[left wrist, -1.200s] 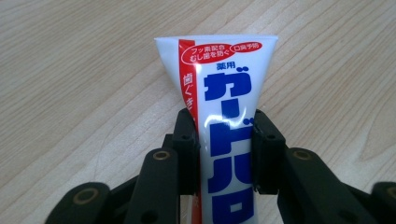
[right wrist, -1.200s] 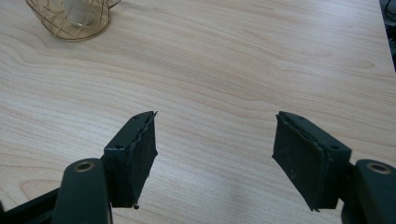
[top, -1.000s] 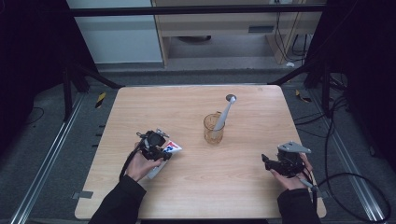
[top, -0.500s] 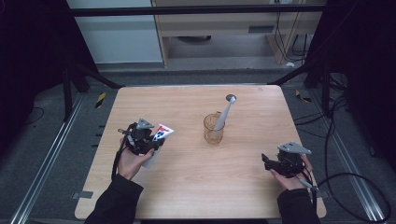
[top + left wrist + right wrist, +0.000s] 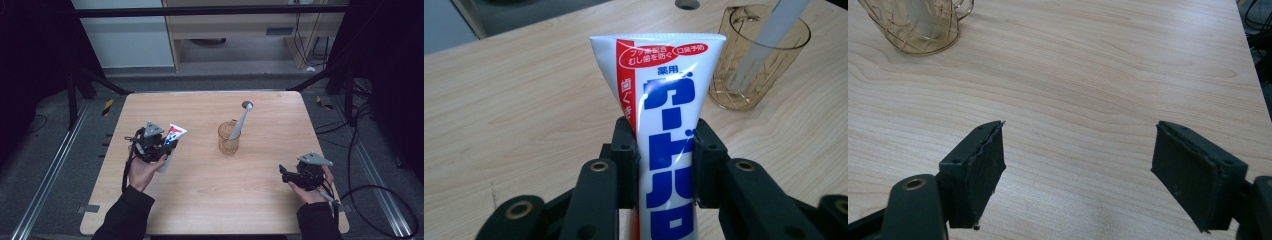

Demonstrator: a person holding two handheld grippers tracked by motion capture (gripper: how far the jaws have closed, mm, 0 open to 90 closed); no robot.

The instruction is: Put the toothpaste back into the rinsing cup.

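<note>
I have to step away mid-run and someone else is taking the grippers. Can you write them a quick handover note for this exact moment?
Left gripper: shut on the toothpaste tube, held off the table, crimped end pointing toward the cup.
Right gripper: open, nothing between its jaws, which have just been opening; low over the table's near right part.
Amber cup: mid-table, with a toothbrush leaning in it.
Done: the toothbrush is in the cup and the tube is picked up.
Left: probably putting the tube into the cup beside the toothbrush, then releasing.

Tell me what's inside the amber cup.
The cup holds a white toothbrush, leaning out over the rim toward the table's far side. Its lower end shows only dimly through the patterned wall, so whether anything else lies at the bottom is unclear.
</note>
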